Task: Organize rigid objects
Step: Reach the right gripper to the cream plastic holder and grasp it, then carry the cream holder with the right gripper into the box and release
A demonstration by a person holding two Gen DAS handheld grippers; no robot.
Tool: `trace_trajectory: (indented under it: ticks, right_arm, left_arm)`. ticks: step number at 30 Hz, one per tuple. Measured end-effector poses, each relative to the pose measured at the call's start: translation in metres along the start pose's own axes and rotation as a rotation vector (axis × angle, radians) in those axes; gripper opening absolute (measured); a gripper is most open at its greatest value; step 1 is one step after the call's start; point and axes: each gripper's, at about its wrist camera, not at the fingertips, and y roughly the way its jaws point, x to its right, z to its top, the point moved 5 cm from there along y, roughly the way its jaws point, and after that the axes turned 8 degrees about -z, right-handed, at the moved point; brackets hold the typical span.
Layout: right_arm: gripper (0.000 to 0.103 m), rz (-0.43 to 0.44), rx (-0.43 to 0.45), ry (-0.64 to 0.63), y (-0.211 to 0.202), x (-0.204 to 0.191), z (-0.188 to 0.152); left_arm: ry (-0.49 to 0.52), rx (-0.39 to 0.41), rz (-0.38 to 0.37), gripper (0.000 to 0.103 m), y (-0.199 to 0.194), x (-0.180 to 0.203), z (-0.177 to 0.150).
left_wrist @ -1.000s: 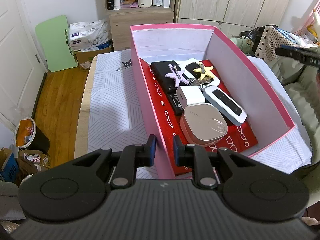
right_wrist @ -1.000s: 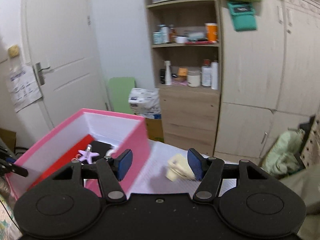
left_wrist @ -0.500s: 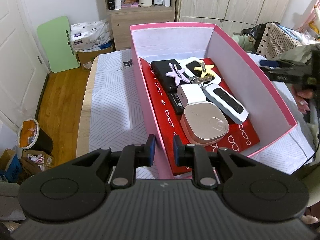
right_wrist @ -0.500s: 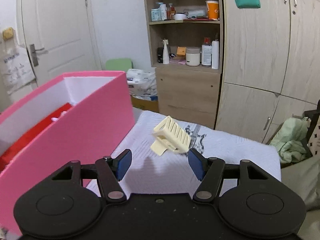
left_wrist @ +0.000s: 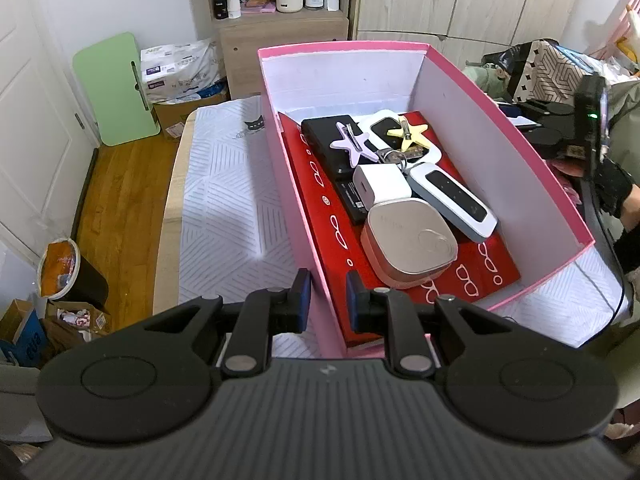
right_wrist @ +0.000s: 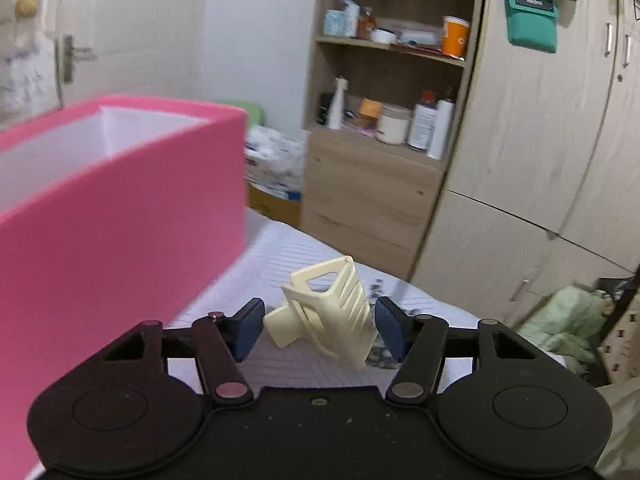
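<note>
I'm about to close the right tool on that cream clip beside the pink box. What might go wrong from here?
1. The clip lies tilted between the open right tool's pads, so closing may twist it or squirt it out.
2. The box is already crowded; the clip could land on the stars and slide.
3. The left tool straddles the box wall; a jolt could shift the box.

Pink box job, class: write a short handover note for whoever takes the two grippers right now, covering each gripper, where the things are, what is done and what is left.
Left gripper: closed on the near wall of the pink box, steadying it.
Right gripper: open, fingers either side of the cream hair claw clip on the white cover, not yet gripping.
Done: star clips, white charger, devices and the rose-gold case already lie in the box.
Left: close on the clip, lift it over the wall and place it inside.
</note>
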Motion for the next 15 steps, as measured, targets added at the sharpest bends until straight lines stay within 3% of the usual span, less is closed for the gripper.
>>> trace_trajectory:
  ticks: [15]
  right_arm:
    - [0.065,0.043,0.098,0.072,-0.093,-0.004,0.001]
  left_arm:
    - [-0.015,0.007,0.016,0.017,-0.001,0.003,-0.001]
